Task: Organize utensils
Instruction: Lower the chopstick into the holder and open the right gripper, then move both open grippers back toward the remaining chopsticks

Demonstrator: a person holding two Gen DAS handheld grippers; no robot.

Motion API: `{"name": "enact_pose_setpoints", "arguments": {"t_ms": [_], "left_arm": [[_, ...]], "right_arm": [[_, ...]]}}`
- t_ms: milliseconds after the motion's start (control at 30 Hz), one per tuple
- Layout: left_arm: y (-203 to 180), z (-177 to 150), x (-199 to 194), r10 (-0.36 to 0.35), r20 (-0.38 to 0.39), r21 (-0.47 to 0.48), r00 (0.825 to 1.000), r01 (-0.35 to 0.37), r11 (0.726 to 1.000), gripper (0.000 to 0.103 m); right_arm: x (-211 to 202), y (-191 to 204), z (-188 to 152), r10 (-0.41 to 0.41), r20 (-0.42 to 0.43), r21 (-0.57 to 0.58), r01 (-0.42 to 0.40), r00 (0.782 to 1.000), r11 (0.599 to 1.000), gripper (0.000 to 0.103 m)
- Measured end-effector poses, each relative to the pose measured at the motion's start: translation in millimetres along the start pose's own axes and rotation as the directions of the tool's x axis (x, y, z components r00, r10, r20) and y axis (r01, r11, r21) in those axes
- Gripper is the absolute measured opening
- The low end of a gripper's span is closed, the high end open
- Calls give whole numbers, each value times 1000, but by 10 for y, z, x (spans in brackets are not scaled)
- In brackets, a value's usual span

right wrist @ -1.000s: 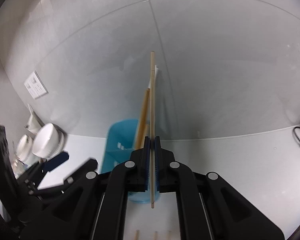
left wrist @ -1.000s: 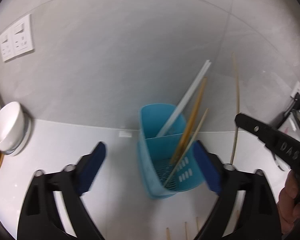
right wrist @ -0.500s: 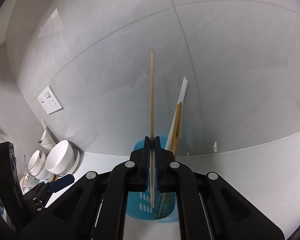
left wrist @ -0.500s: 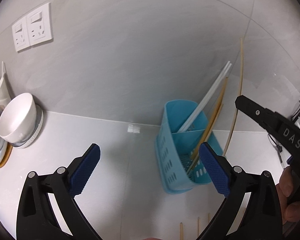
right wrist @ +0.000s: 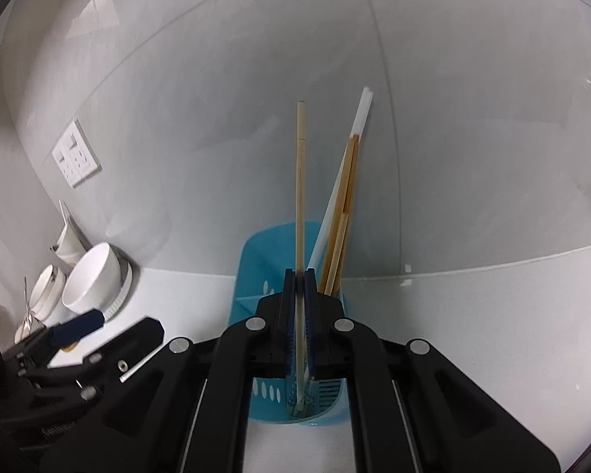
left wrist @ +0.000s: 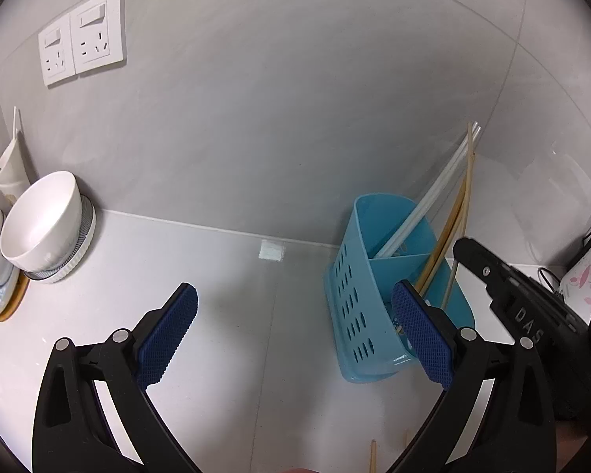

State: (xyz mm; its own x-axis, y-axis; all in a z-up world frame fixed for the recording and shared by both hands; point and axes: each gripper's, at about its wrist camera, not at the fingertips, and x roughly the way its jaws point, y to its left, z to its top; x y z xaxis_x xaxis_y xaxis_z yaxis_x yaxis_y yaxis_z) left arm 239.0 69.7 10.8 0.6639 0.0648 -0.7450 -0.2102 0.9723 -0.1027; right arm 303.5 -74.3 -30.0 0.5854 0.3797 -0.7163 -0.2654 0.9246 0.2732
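Note:
A light wooden chopstick [right wrist: 300, 181] stands upright between the pads of my right gripper [right wrist: 300, 276]. Its lower end reaches down into the blue perforated holder [right wrist: 264, 252]. The pads still touch it as the jaws start opening. White chopsticks [right wrist: 360, 118] and brown wooden ones [right wrist: 344, 213] lean in the holder's far side. In the left wrist view the holder [left wrist: 358, 295] sits right of centre. My left gripper [left wrist: 295, 291] is open and holds nothing, its right pad just in front of the holder. The right gripper's black finger [left wrist: 504, 287] reaches in from the right.
A white bowl [left wrist: 43, 220] on stacked dishes sits at the left by the wall. Wall sockets [left wrist: 82, 35] are above it. Loose wooden chopstick ends [left wrist: 373, 455] lie on the white counter [left wrist: 236, 315] at the bottom edge. A cable and small items [left wrist: 587, 272] are at the far right.
My right gripper has come down, bringing the chopstick's lower end into the blue holder. The left gripper has shifted left, so the holder now lies at the right of its view.

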Motion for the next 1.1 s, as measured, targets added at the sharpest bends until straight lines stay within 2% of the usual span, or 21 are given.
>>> {"name": "enact_pose_setpoints", "arguments": {"t_ms": [67, 133, 200, 267, 367, 600, 667, 867, 1100], "left_arm": [[12, -2, -8, -10, 0, -14, 1000, 10, 1000, 97], [22, 7, -27, -17, 10, -20, 1000, 17, 1000, 97], [18, 4, -51, -17, 16, -18, 1000, 18, 1000, 97], [23, 8, -66, -23, 13, -27, 1000, 23, 999, 97], [14, 8, -84, -23, 10, -30, 1000, 23, 999, 97], [-93, -78, -174, -38, 5, 4, 999, 38, 999, 97], [-136, -110, -202, -39, -3, 9, 999, 39, 999, 97], [-245, -234, -250, -63, -40, 12, 997, 64, 998, 97], [-347, -413, -374, -70, -48, 31, 996, 72, 997, 97]], "right_arm": [[23, 25, -12, -18, -10, -15, 17, 1000, 1000, 7], [37, 52, -13, -32, -22, -36, 31, 999, 999, 14], [3, 52, -12, -50, -19, -47, 49, 999, 998, 30], [-66, 31, -15, -105, -8, -77, 104, 994, 992, 39], [-143, -66, -38, -151, -26, -98, 147, 988, 984, 57], [-380, -316, -156, -200, -53, -97, 195, 978, 976, 83], [-448, -363, -185, -208, -54, -84, 203, 977, 976, 87], [-624, -438, -288, -251, -62, -82, 246, 966, 966, 87], [-855, -527, -422, -268, -73, -76, 262, 961, 962, 87]]}}
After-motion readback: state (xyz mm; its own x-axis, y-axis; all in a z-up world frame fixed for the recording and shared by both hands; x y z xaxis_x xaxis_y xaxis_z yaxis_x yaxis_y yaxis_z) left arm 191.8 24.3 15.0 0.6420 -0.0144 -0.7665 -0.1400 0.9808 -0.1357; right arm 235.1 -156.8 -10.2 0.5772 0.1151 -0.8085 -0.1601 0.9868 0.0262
